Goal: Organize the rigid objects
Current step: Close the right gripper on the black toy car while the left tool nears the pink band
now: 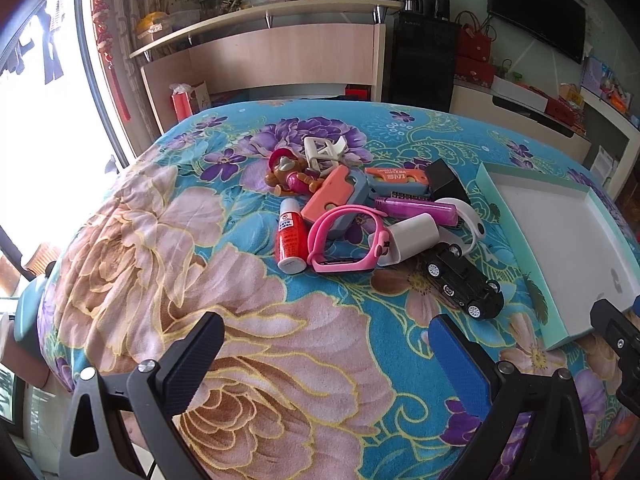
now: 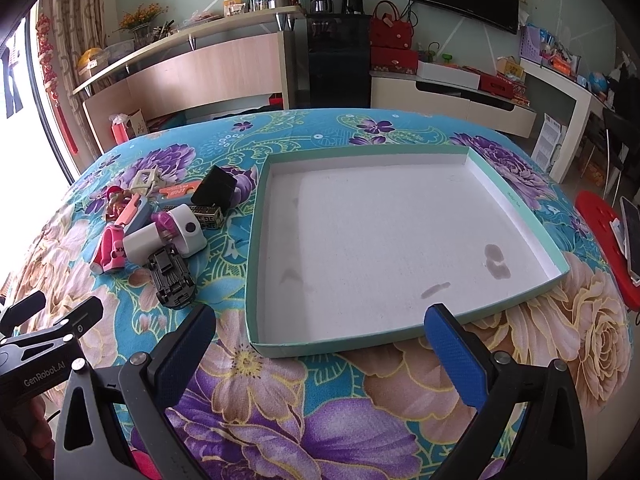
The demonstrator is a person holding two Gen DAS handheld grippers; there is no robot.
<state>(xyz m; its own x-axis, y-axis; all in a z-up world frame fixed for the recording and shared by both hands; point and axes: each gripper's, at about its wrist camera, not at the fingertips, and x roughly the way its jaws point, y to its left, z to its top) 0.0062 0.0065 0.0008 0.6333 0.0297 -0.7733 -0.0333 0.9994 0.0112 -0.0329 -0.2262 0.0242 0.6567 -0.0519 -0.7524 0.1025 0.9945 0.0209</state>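
Observation:
A pile of small rigid things lies on the flowered blanket: a red bottle, a pink watch band, a white cylinder, a black toy car, a purple comb, a pink-and-blue toy gun, a doll and a black box. A shallow teal box lid, white inside, lies empty to the right of the pile. My left gripper is open and empty, short of the pile. My right gripper is open and empty at the lid's near edge. The toy car shows there too.
The blanket falls away at the left and far edges. A red stool with a phone stands at the right. A wooden headboard shelf and cabinets stand behind.

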